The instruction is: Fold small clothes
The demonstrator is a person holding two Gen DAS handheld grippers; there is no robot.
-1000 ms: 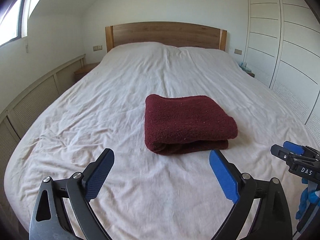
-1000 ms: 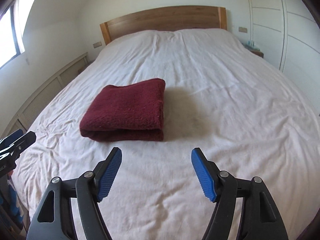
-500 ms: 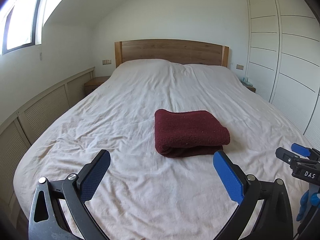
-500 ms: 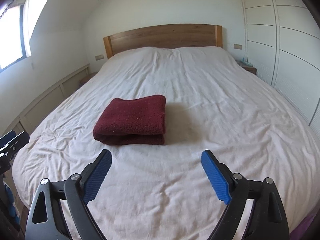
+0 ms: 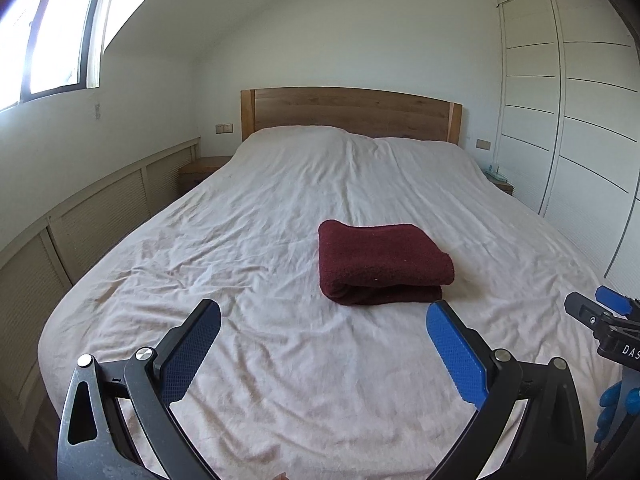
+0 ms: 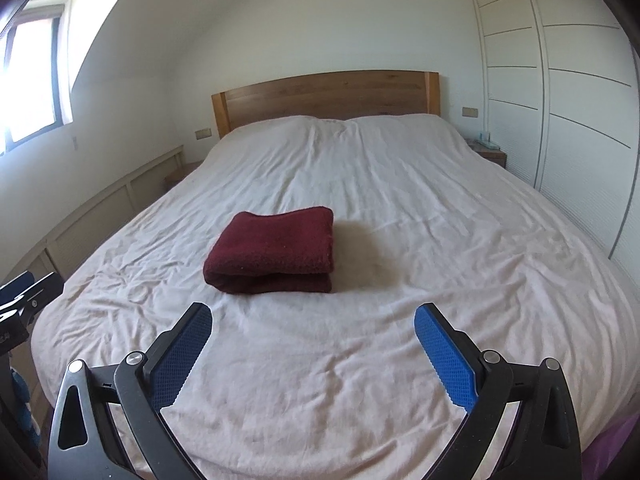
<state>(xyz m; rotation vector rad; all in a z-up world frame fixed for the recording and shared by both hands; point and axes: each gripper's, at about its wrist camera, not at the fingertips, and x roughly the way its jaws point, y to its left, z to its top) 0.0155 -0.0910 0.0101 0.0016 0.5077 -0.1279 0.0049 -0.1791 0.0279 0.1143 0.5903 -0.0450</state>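
Two tongs, the left tongs (image 5: 324, 338) and the right tongs (image 6: 313, 336), hang wide apart over the foot edge of the bed (image 5: 280, 216), holding nothing. The folded dark red cloth (image 5: 380, 262) lies near the middle of the bed, with only wrinkled sheet between it and them. A wooden headboard (image 5: 352, 114) stands at the far edge, white wardrobe doors (image 5: 580, 120) along the right side.

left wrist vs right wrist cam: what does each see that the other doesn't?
Left wrist only: the left gripper up close, jaws open, and the right gripper at its right edge.

Right wrist only: the right gripper up close, jaws open, the left gripper at its left edge, and a dark shadow patch right of the cloth.

Both: the folded maroon cloth on the white bed, wooden headboard, window and wardrobe doors.
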